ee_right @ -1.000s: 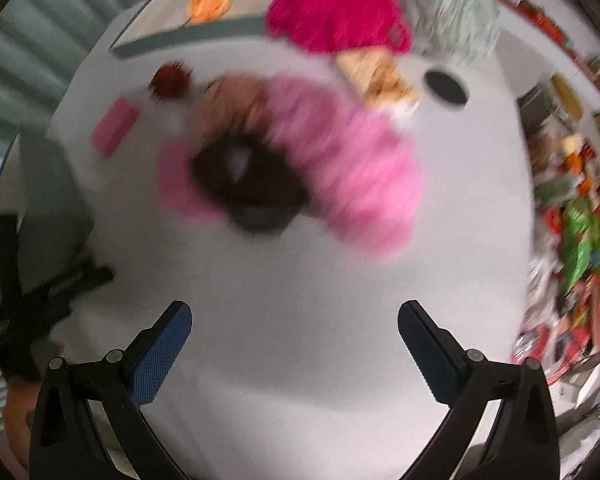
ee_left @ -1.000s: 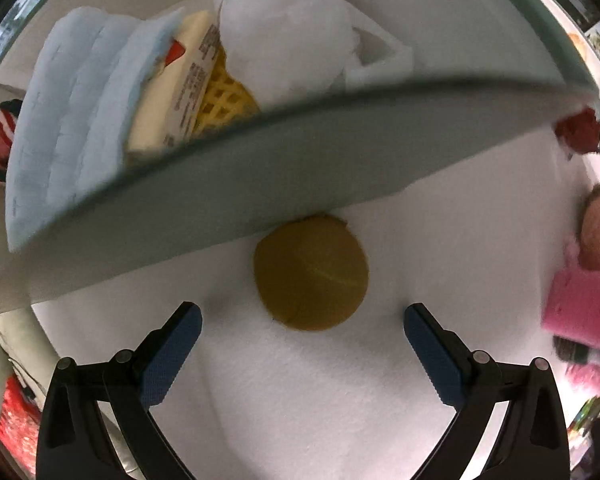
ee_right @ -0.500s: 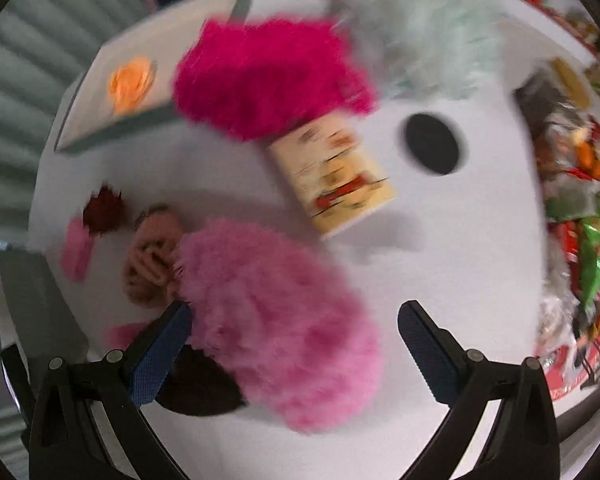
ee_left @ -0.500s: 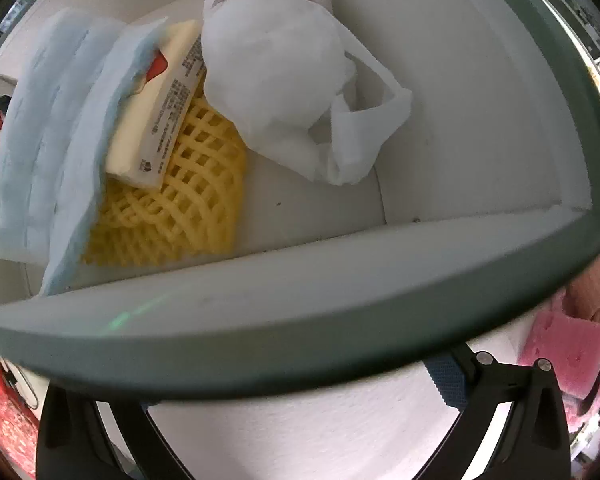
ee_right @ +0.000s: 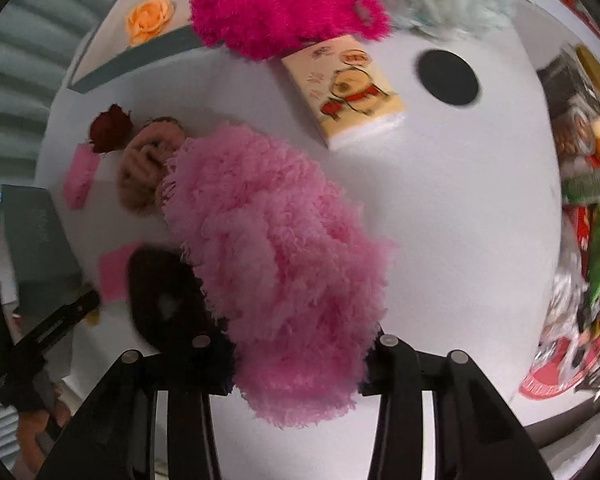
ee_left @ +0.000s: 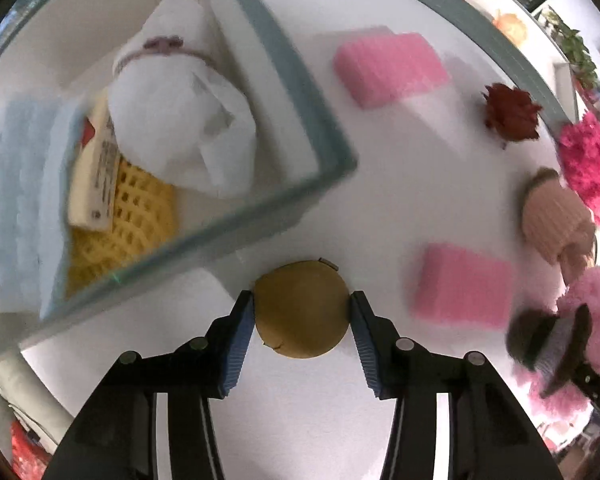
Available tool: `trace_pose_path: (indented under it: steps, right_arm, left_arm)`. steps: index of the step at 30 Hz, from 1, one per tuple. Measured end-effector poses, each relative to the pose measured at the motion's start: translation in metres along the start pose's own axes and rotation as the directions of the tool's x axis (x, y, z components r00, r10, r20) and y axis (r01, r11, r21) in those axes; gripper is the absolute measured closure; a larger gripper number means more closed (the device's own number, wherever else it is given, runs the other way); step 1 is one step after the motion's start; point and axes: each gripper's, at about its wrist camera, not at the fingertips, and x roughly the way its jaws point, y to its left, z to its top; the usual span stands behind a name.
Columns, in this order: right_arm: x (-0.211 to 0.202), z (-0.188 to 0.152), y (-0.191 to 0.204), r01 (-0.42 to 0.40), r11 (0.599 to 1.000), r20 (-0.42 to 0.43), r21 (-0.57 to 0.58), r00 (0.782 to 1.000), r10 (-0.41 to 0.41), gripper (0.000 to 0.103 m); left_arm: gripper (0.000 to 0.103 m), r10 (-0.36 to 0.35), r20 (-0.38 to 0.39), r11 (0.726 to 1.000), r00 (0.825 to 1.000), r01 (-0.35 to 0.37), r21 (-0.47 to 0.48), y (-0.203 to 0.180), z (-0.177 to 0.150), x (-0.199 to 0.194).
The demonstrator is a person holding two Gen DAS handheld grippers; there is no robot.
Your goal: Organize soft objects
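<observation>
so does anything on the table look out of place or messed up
Nothing looks spilled or damaged. The soft things are just loosely scattered: two pink sponges, a dark red flower and the fluffy pink piece lying partly over a dark scrunchie.

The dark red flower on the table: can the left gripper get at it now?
Probably not yet: the left gripper is shut on the mustard round pad. The dark red flower itself lies uncovered.

text: none legible | cream packet (ee_left: 96, 176) in the bin (ee_left: 300, 92): printed label, too blurred to read | cartoon-bear packet (ee_right: 348, 88) near the table's (ee_right: 460, 200) far edge: small marks, unreadable
</observation>
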Motion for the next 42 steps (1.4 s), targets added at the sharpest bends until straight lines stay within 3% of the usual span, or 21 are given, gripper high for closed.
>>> trace_pose_path:
  steps: [4,9,22,32,42]
  right_arm:
    - [-0.020,-0.028,-0.005,-0.028,1.000,0.019,0.010,0.999,0.028,0.059]
    - [-0.026,-0.062,-0.004,-0.051,0.999,-0.003,0.003,0.999,0.051,0.059]
    - [-0.029,-0.131,0.036,-0.104,0.994,-0.062,0.024,0.992,0.106,0.059]
    - [-0.050,-0.130,0.113,-0.126,0.989,-0.025,-0.072,0.992,0.125,0.059]
    - [-0.075,-0.111,0.194,-0.130,0.962,0.015,-0.240,0.990,0.137,0.059]
  left_arm:
    - [0.054,-0.067,-0.029,0.997,0.997,0.069,0.047,0.007,-0.015,-0.009]
    - [0.054,-0.060,-0.064,0.983,0.996,0.071,0.172,0.017,-0.041,-0.023]
    - [0.054,-0.064,-0.069,0.938,0.996,0.084,0.337,0.031,-0.069,-0.069]
    - [0.054,-0.148,0.006,0.930,0.989,0.137,0.342,0.066,-0.081,-0.108]
    - [0.054,-0.169,0.115,0.965,0.979,0.141,0.221,0.123,-0.063,-0.149]
